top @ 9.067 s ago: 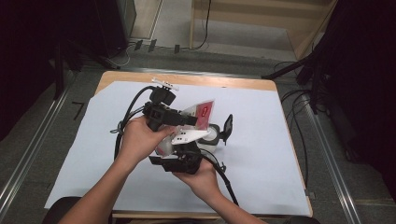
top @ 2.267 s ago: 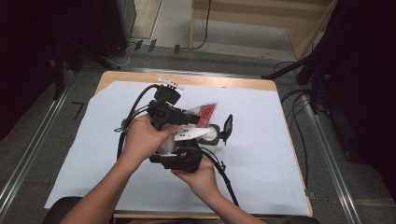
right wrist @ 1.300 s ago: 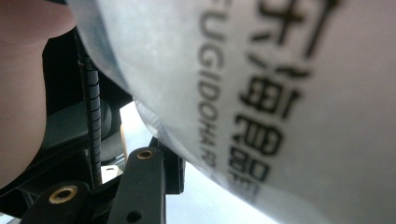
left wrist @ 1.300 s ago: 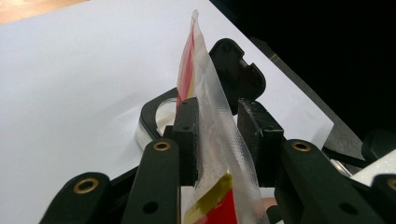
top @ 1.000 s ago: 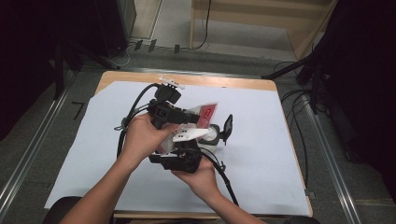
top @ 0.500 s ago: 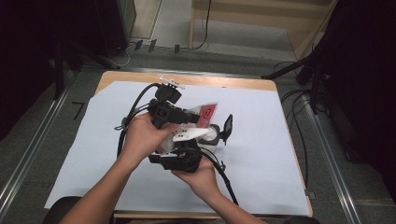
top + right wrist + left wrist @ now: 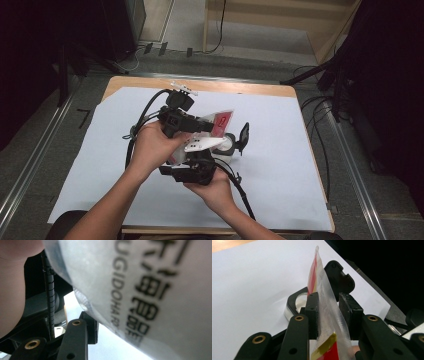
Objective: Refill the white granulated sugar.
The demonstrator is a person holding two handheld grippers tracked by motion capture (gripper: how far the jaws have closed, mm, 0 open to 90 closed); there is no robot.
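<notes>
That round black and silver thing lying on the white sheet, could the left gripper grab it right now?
Probably not yet. The left gripper has the red and clear plastic packet between its fingers, so there is no room for the round black and silver thing behind it.

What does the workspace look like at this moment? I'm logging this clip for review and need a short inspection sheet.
Surface: white sheet over a wooden table, bare wood at the far edge.
Job's things: red and white packet, standing on edge between the left gripper's jaws; round black-framed lens with a flipped-up cover on the sheet just beyond.
Clutter: nothing seen.
Grippers: left gripper closed on the packet; right gripper held low beside it, jaw state unclear, printed packet film close to its camera.
Cables: black cables trail from both grippers.
Surroundings: grey floor, floor rails, more cables right of the table, wooden frame behind.
</notes>
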